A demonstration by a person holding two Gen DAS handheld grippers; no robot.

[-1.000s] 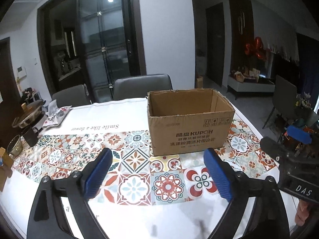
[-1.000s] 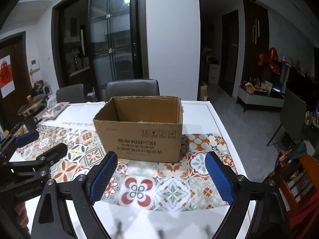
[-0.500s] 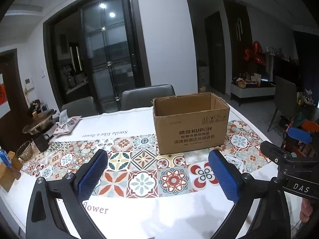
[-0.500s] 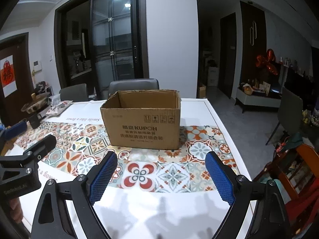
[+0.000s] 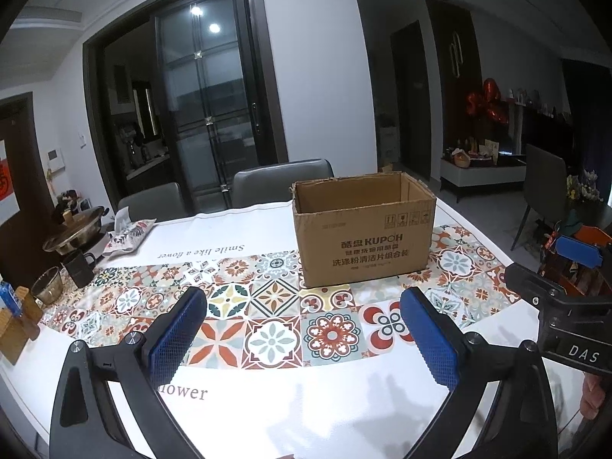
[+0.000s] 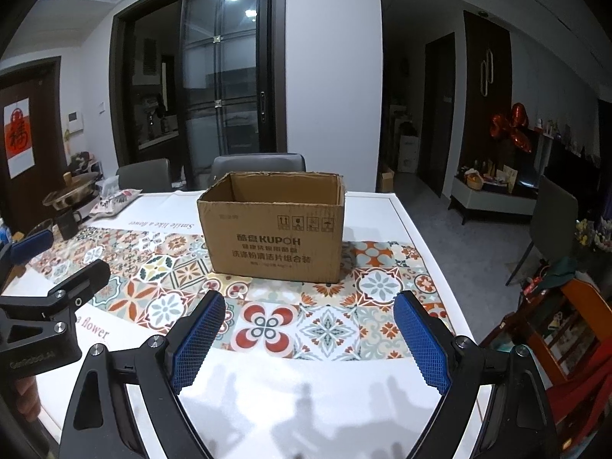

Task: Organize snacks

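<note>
Right, both claws hover low over the near edge of the counter, and both are spread wide with nothing between their blue pads. Left claw up front in its own view, fingers apart, bare white cloth under it with the word "flower" printed by the left finger. Right claw, same story, gaping, shadows of its fingers falling on the white strip below. Each claw shows in the other's view too: the right one juts in at the right edge of the left camera, the left one at the left edge of the right camera, side by side. Just past the pads runs the patterned tile runner, orange, teal and cream. Straight ahead on that runner sits the cardboard box, upright, flaps open at the top, KUPOH printed on the near face; it stands apart from both claws, ahead of and between the fingers, a touch right of centre for the left claw, a touch left of centre for the right. Its inside cannot be seen from here. Further off at the far left of the counter lies a patterned snack bag, well away from both claws, beside a black mug and a metal pot. Behind the counter, two grey chairs and a dark glass door.
</note>
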